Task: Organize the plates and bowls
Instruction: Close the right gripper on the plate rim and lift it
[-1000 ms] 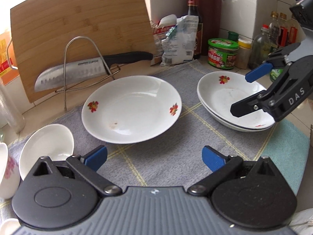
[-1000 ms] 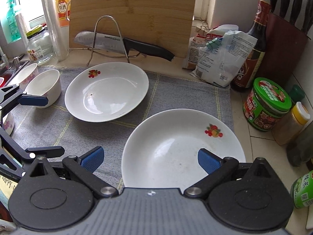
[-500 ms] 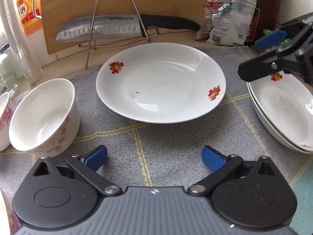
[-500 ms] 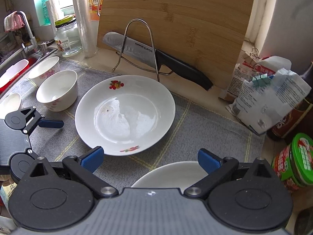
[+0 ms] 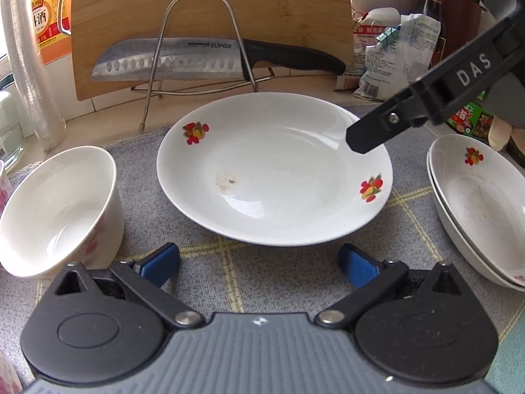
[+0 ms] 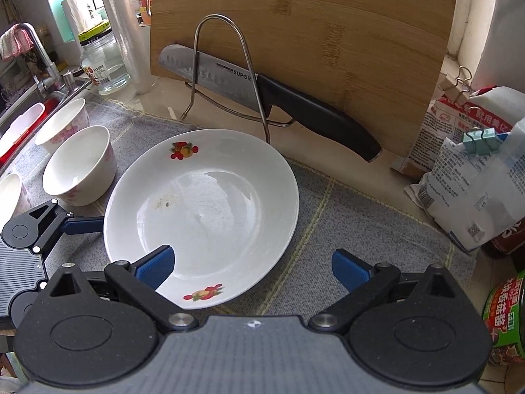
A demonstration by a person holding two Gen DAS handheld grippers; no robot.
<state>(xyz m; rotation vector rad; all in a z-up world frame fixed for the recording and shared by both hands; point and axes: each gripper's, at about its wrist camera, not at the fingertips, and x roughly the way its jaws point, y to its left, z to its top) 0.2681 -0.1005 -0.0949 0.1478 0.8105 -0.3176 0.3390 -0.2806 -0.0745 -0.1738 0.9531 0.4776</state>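
Lying flat on grey cloth (image 5: 279,282), round, rim up: white bowl (image 5: 59,210) leftmost, shallow plate (image 5: 274,167) centre, stacked plates (image 5: 479,207) rightmost. Spread wide, gripping nothing: left gripper (image 5: 259,264) before the plate, right gripper (image 6: 252,264) over its edge. Behind, a knife (image 5: 210,59) on a wire rack (image 5: 200,42).

stacked plates (image 5: 485,210) and the far bowl (image 6: 11,193) run off frame edges.

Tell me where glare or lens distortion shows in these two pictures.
Left wrist view: the cutting board bows from fisheye distortion and window glare whitens the top left corner. Right wrist view: a bright reflection washes out the plate; corners are vignetted black.
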